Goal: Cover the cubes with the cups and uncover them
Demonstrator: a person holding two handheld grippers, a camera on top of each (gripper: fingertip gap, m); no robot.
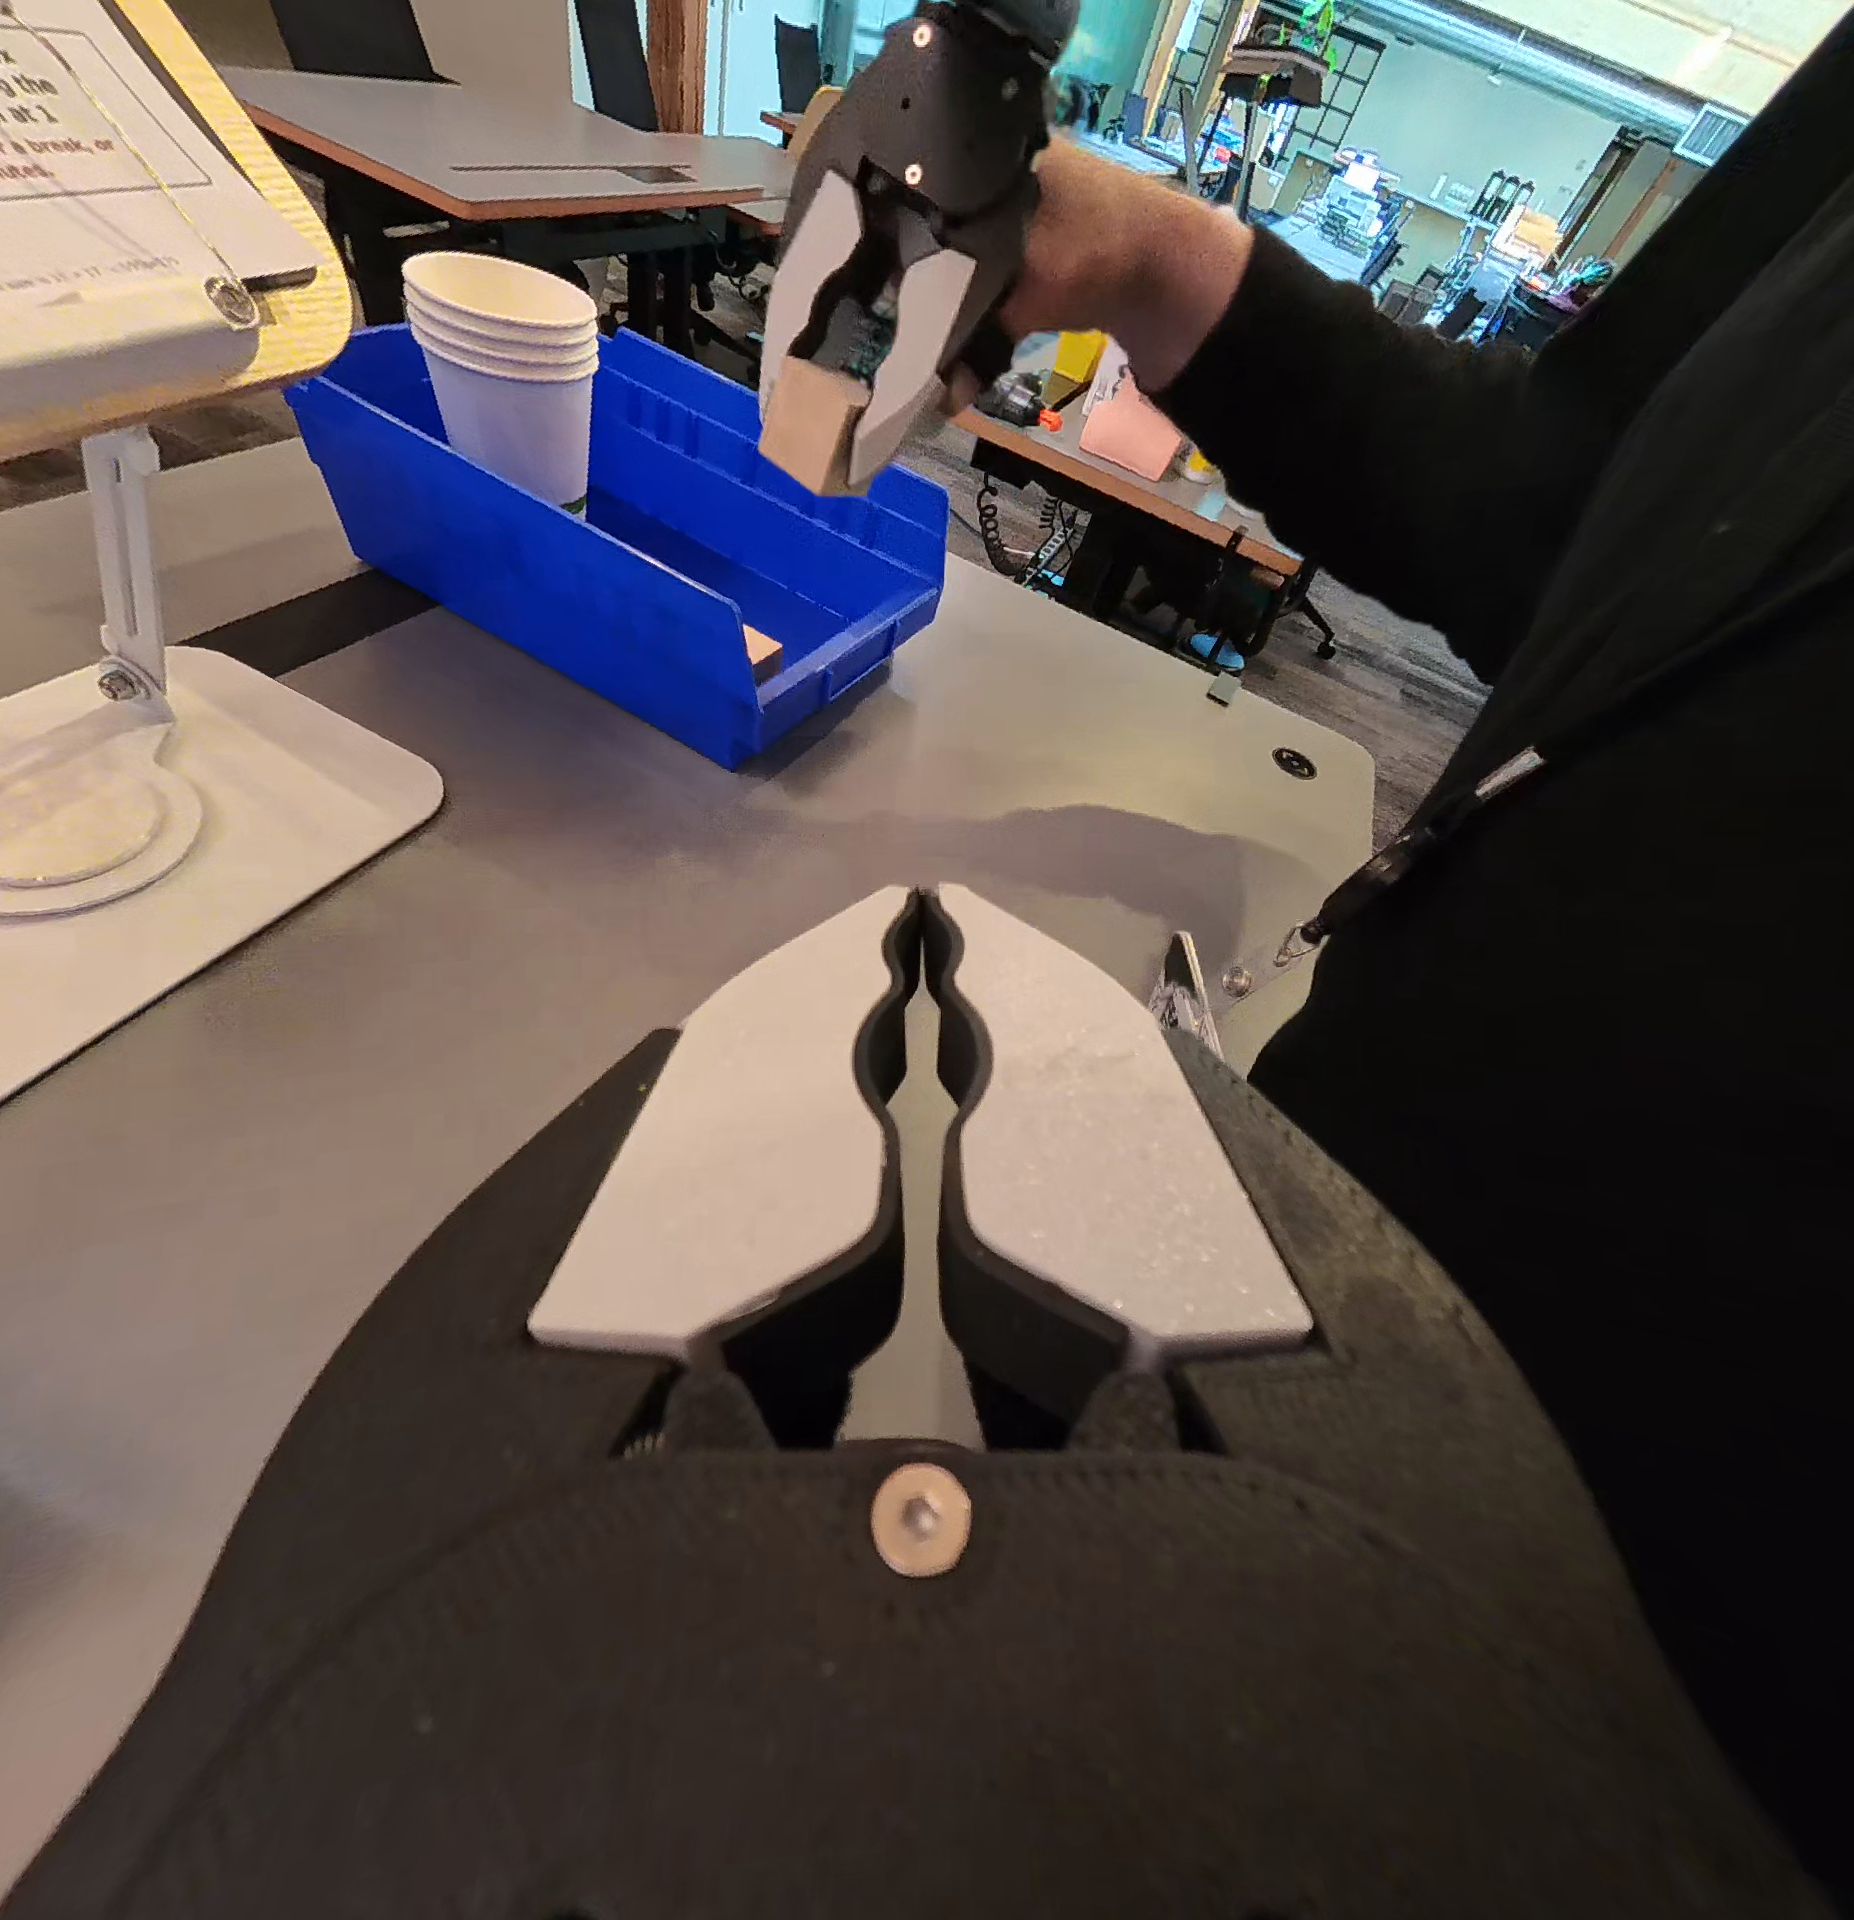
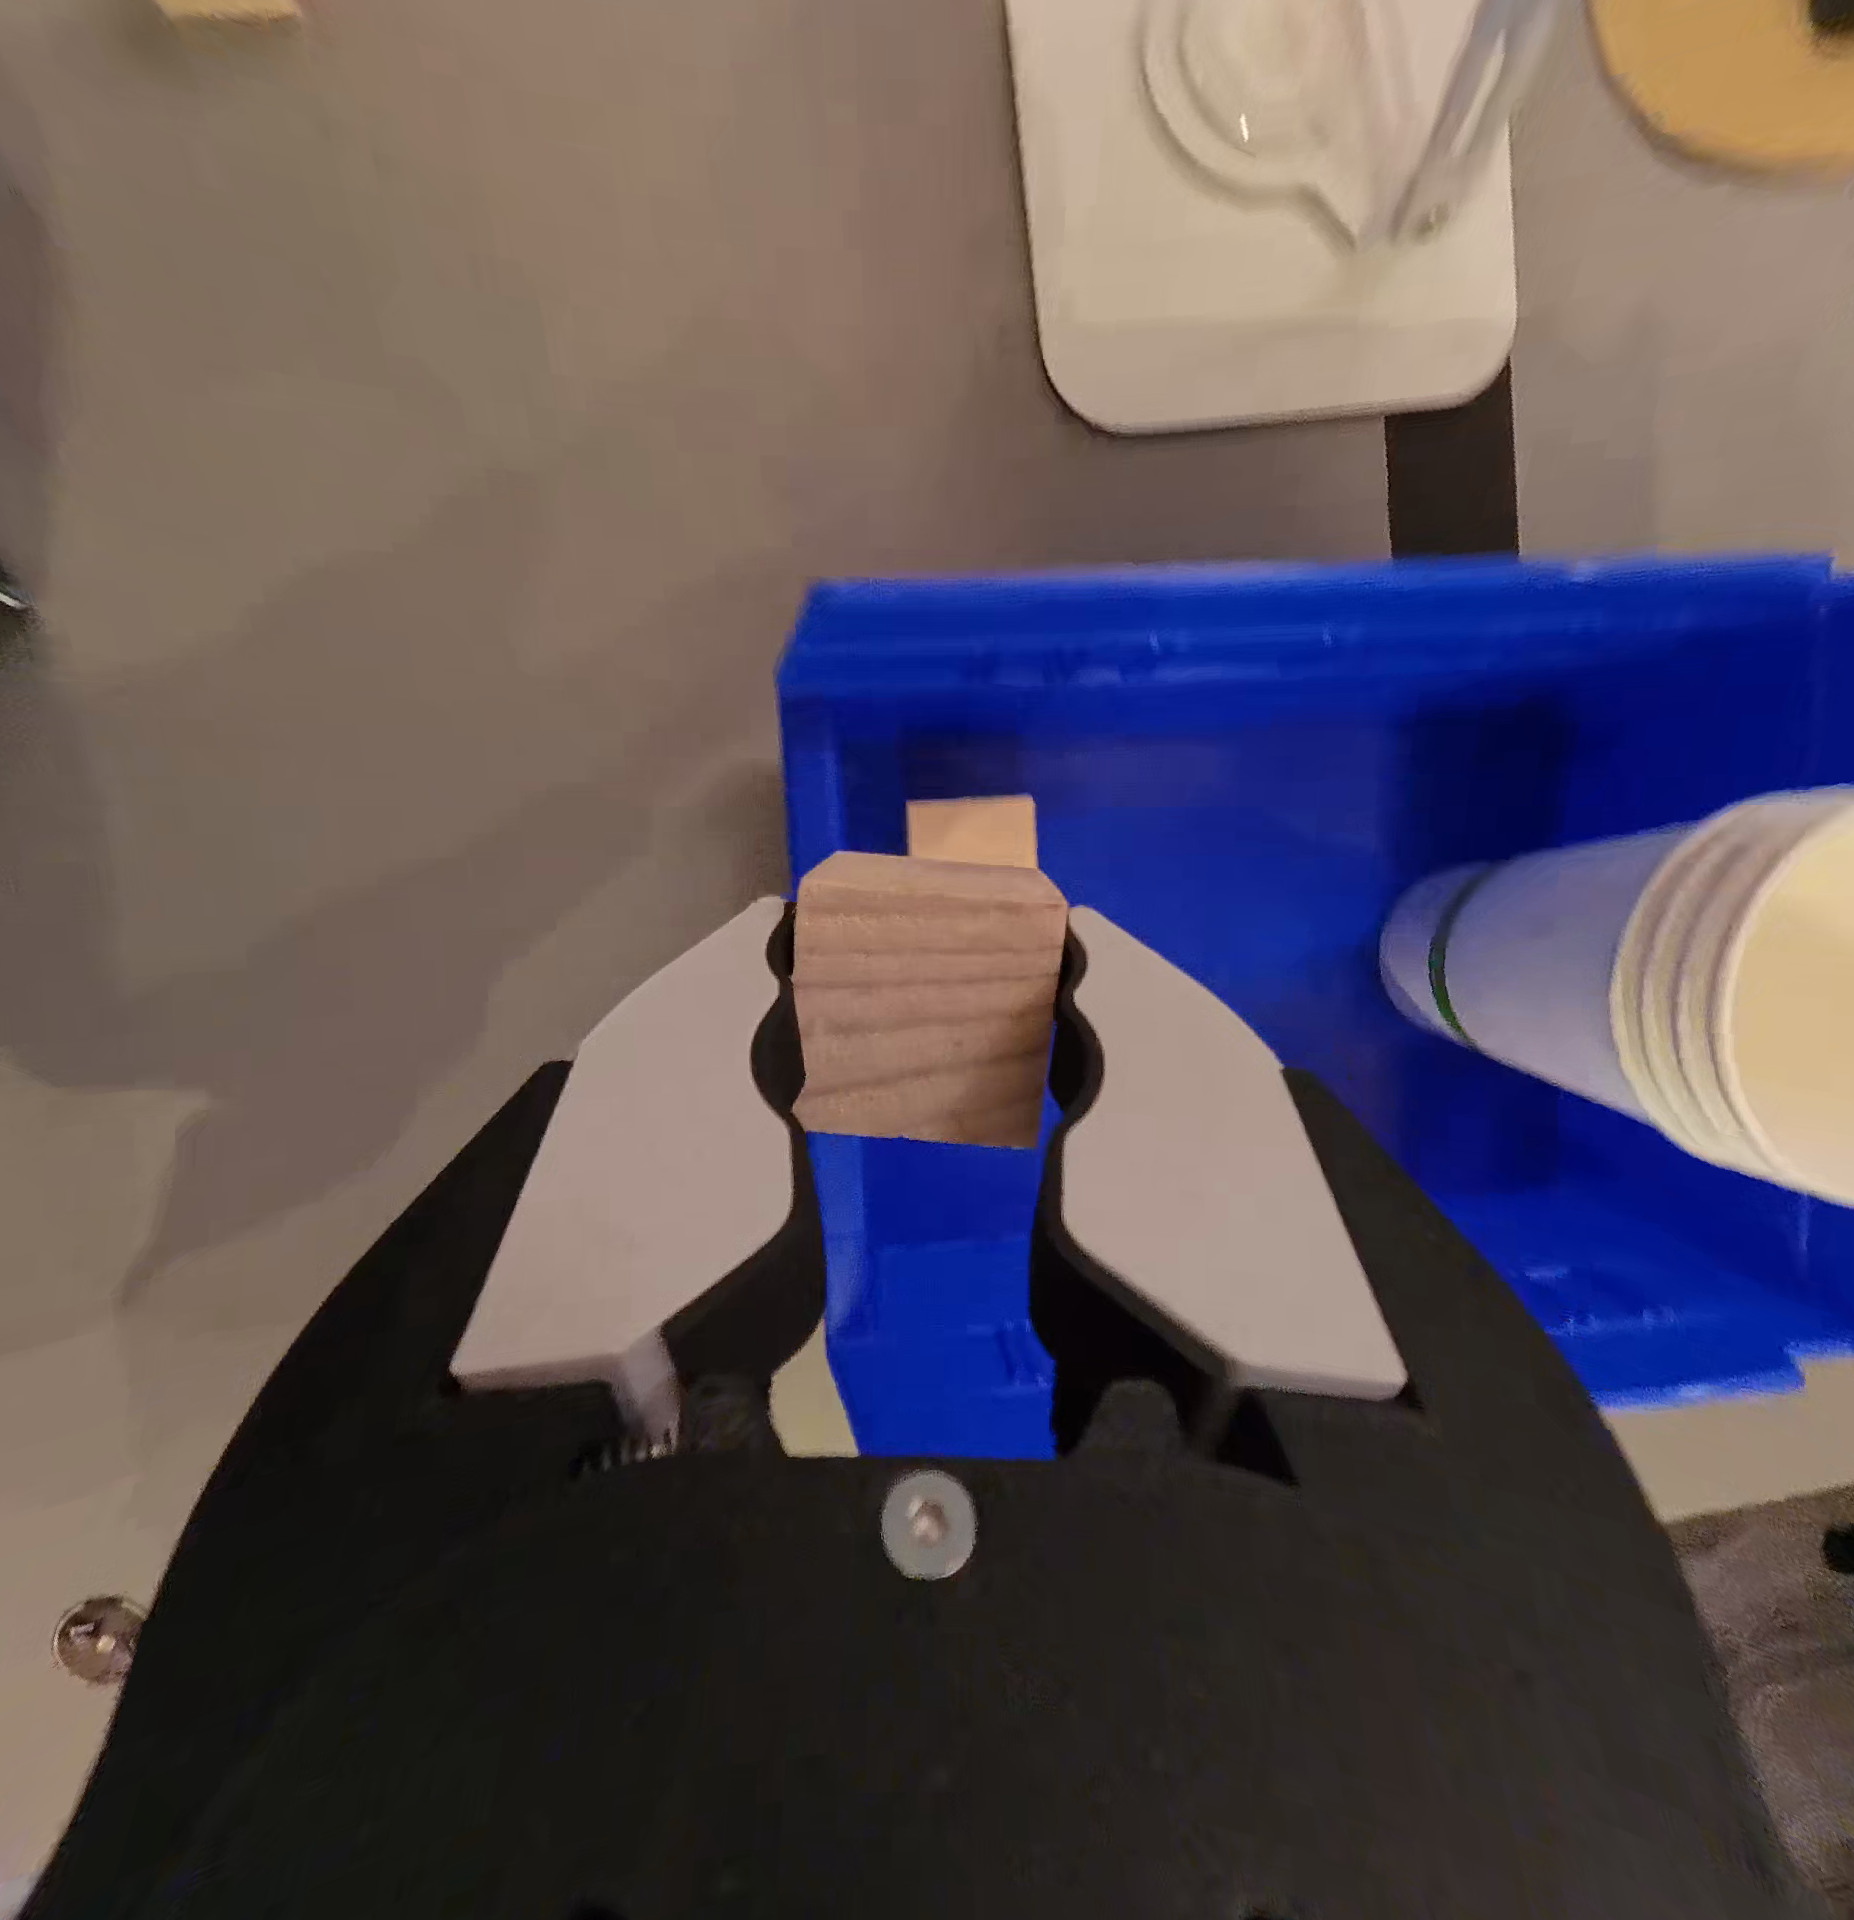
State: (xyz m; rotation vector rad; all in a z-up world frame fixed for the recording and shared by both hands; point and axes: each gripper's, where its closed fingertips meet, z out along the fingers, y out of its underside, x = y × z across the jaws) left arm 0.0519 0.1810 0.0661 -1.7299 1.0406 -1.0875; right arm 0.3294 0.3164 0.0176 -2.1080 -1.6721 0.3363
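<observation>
My right gripper (image 2: 928, 925) is shut on a wooden cube (image 2: 928, 1013) and holds it in the air above the near end of the blue bin (image 2: 1162, 675). The left wrist view shows that gripper (image 1: 835, 442) from outside, with the cube (image 1: 811, 436) above the bin (image 1: 549, 592). A second, lighter cube (image 2: 970, 831) lies in the bin; its edge shows in the left wrist view (image 1: 765, 655). A stack of white paper cups (image 1: 512, 364) stands in the bin's far end (image 2: 1671, 987). My left gripper (image 1: 920, 896) is shut and empty, low over the grey table (image 1: 466, 987).
A white stand with a flat base (image 1: 175, 821) and a sign board (image 1: 102, 187) stands left of the bin; its base shows in the right wrist view (image 2: 1266, 312). A light wooden piece (image 2: 227, 8) lies at the table's far edge. The person's dark sleeve (image 1: 1422, 416) fills the right side.
</observation>
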